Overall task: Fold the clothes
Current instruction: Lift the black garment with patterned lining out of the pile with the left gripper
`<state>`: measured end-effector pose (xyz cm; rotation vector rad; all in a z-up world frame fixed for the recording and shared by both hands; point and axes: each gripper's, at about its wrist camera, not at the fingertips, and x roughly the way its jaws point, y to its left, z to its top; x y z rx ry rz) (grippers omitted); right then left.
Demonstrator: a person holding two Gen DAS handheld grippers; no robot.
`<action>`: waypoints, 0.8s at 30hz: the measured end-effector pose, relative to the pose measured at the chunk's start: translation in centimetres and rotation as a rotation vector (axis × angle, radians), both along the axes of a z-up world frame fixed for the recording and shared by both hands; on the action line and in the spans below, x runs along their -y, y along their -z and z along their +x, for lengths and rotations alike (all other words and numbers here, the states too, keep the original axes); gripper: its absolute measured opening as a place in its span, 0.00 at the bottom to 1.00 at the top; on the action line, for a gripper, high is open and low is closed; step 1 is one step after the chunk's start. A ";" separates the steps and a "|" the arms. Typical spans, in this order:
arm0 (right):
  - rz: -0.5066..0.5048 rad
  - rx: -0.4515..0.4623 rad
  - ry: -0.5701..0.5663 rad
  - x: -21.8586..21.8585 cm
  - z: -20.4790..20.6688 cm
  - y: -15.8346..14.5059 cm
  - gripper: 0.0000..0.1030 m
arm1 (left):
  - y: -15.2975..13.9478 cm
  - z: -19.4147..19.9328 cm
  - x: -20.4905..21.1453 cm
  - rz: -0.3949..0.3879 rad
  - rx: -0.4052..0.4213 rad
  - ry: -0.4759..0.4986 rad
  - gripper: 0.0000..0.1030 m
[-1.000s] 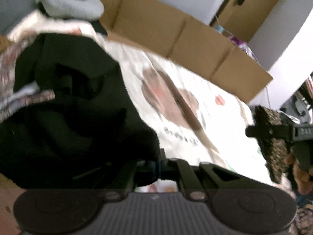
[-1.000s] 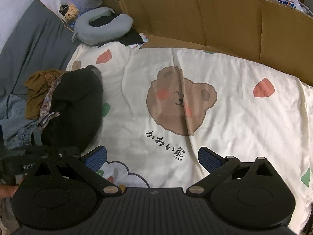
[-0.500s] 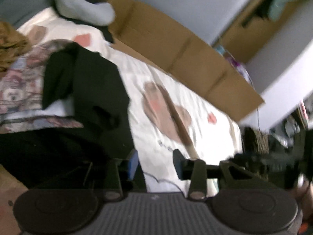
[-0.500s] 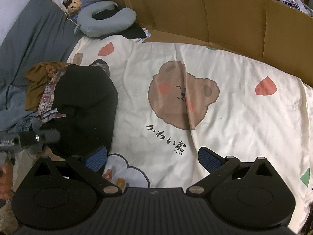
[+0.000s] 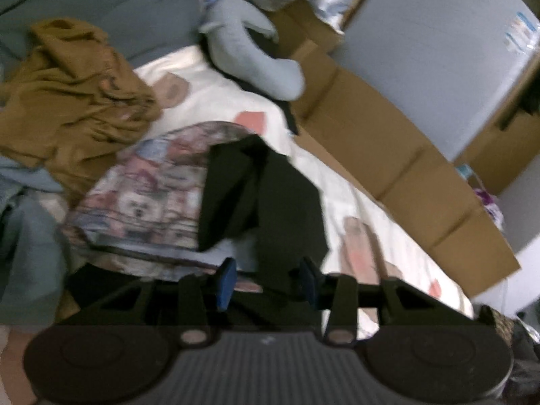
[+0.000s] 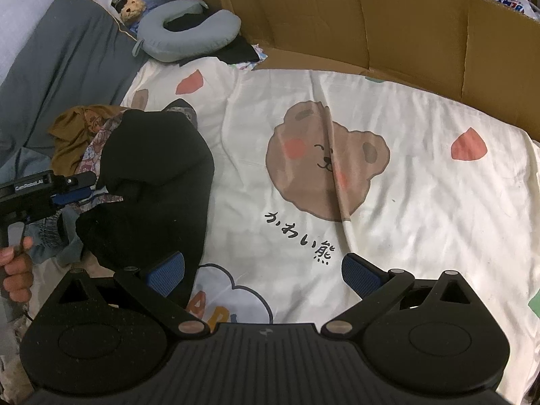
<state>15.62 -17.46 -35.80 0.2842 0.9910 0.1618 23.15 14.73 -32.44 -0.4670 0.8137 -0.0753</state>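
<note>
- The left gripper (image 5: 266, 281) is seen with its blue fingers (image 5: 225, 281) set at a narrow gap, and a strip of the black garment (image 5: 270, 202) lies between them. Whether the cloth is really pinched cannot be told, because this view is blurred.
- The right gripper (image 6: 263, 275) is held with its fingers (image 6: 166, 274) spread wide and nothing between them; it hovers over the bear sheet (image 6: 388, 175) just beside the near edge of the black garment (image 6: 152, 185).
- In the right wrist view the left gripper (image 6: 72, 192) is seen at the far-left side of the black garment, held by a hand (image 6: 15, 263).
- The black garment is crumpled in a heap on the left part of the bear sheet, not spread flat. Under it and behind it lie a printed cloth (image 5: 145, 202), a mustard garment (image 5: 67, 94) and a pale blue garment (image 5: 27, 236).
- Beyond the black garment a grey neck pillow (image 6: 185, 37) and a cardboard wall (image 6: 405, 23) are placed.
- The judgement is that the garment is only being taken out of the pile, so the folding itself is not yet begun.
- A risk is seen here: if the left fingers close on a thin fold only, the cloth may slip out when it is lifted.
- A second risk: the printed cloth lies directly under the black garment, so it may be caught and dragged together with it.
- If the garment is pulled by one corner only, it may stay twisted, and then a clean fold would be difficult.
</note>
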 end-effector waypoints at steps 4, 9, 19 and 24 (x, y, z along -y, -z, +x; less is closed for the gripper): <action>-0.001 -0.006 0.003 0.1 0.0 0.2 0.99 | 1.0 0.6 -1.2 -0.023 0.000 -0.069 0.42; -0.004 -0.005 -0.003 0.0 0.0 0.2 0.99 | 2.4 1.3 -2.2 -0.077 -0.035 -0.121 0.43; -0.007 -0.005 0.001 0.2 -0.1 0.3 0.99 | 3.8 2.0 -2.7 -0.148 -0.036 -0.155 0.50; -0.010 -0.010 0.002 0.3 -0.2 0.5 0.99 | 4.1 2.3 -3.5 -0.199 0.025 -0.186 0.48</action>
